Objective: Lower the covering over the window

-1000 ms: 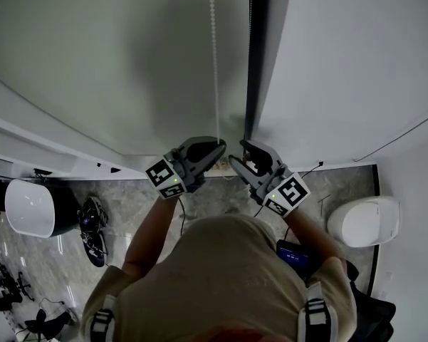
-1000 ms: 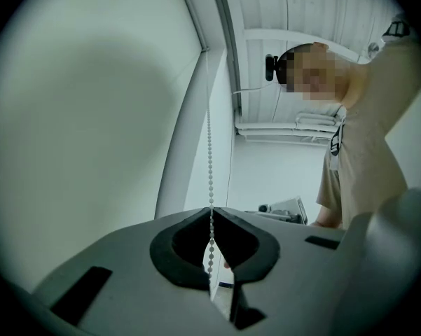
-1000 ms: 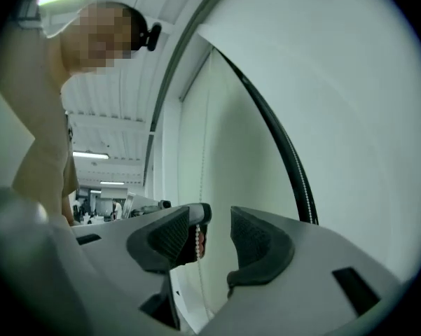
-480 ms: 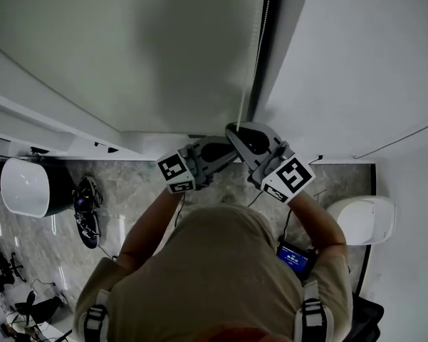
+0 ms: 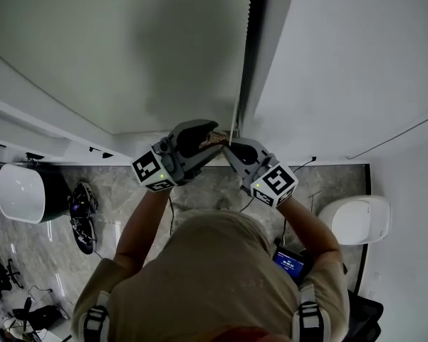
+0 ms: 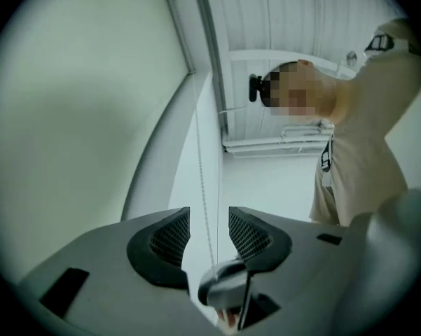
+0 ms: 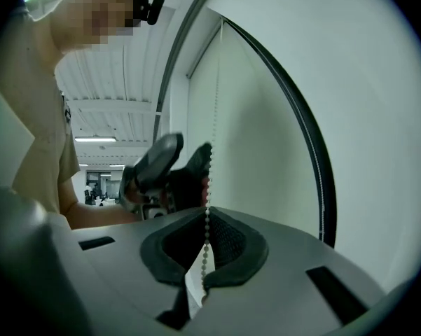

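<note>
Head view shows the right grey gripper (image 5: 228, 148) nearest, its jaws just closed tight on the thin white bead chain (image 7: 208, 222). Just above it the left grey gripper (image 5: 209, 135) has just spread its jaws, and the chain runs loose between them. Beyond, the pale roller blind (image 5: 128, 48) hangs left of the chain.

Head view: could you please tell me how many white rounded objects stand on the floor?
2. One white rounded object sits at the left edge; the other is at the right, by the wall. The person may hide more.
</note>
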